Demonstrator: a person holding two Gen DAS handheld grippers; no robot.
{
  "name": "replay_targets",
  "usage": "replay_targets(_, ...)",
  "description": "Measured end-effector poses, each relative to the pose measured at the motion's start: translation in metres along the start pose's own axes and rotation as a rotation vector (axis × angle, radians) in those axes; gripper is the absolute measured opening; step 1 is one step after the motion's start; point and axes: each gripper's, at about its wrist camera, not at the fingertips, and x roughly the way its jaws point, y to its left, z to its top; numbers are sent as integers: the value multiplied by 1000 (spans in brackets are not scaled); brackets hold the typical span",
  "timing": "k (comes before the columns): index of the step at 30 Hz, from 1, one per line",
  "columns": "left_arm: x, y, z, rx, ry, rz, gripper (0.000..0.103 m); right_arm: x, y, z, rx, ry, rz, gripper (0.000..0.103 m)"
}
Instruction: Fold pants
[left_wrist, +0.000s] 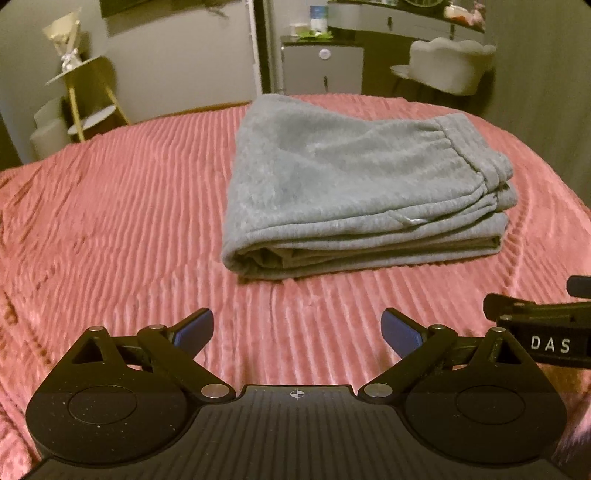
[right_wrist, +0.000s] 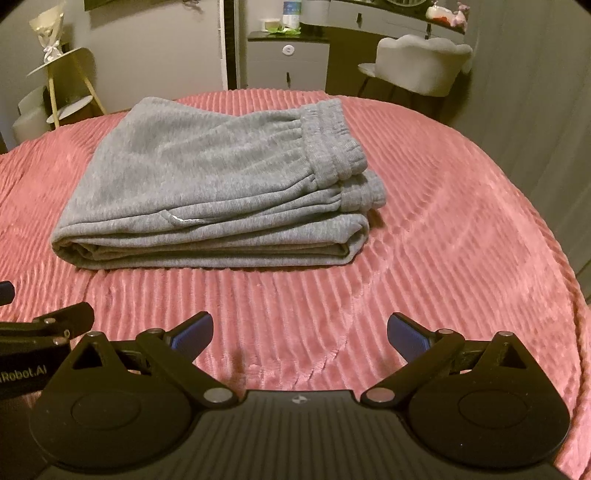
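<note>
Grey sweatpants (left_wrist: 351, 184) lie folded in a thick stack on the pink ribbed bedspread (left_wrist: 110, 221), waistband at the right. They also show in the right wrist view (right_wrist: 207, 184), left of centre. My left gripper (left_wrist: 297, 332) is open and empty, hovering over the bedspread short of the stack's near edge. My right gripper (right_wrist: 300, 334) is open and empty, also short of the stack. Each gripper's body shows at the other view's edge: the right one (left_wrist: 546, 328), the left one (right_wrist: 44, 332).
The bedspread (right_wrist: 443, 221) covers the bed on all sides of the stack. Beyond the bed stand a gold tiered shelf (left_wrist: 88, 99), a grey cabinet (left_wrist: 323, 66) and a white chair (left_wrist: 450, 62) at a desk.
</note>
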Motion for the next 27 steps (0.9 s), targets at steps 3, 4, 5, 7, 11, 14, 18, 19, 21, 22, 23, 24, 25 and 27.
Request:
replay_targets(3,3,1,1,-8,14,-10,100,1,2,-1,-16,-1,-9,100)
replay_targets(4,3,1,0,-10,17,-15,100,1,2,-1,-20,0,-11,100)
replay_targets(5,3,1,0,-12,19,-15,100,1,3,-1,-22,1,-14,100)
replay_targets(7,4,1,0,-15,22,-13,100,1,3,0,-24,0,-11,100)
replay_targets(11,6,0,0,-19,31,-13,100,2,4,-1,-26,4,-14,100)
replay_targets(14,6,0,-1,-19,34,-14,100,2,3,0,-24,6,-13,100)
replay_targets(18,7,0,0,-18,44,-11,100,2,3,-1,-25,7,-11,100)
replay_targets(19,7,-1,0,-18,44,-10,100,2,3,-1,-25,7,-12,100)
replay_targets(21,8,-1,0,-17,45,-9,100,3,2,-1,-22,11,-11,100)
replay_targets(22,8,-1,0,-17,47,-8,100,3,2,-1,-20,11,-10,100)
replay_targets(23,8,-1,0,-16,48,-8,100,3,2,-1,-18,10,-10,100)
replay_targets(24,8,-1,0,-16,49,-8,100,3,1,-1,-17,9,-10,100)
replay_targets(25,8,-2,0,-16,50,-8,100,3,1,-1,-16,9,-8,100)
replay_targets(27,8,-2,0,-16,52,-8,100,3,1,-1,-16,13,-8,100)
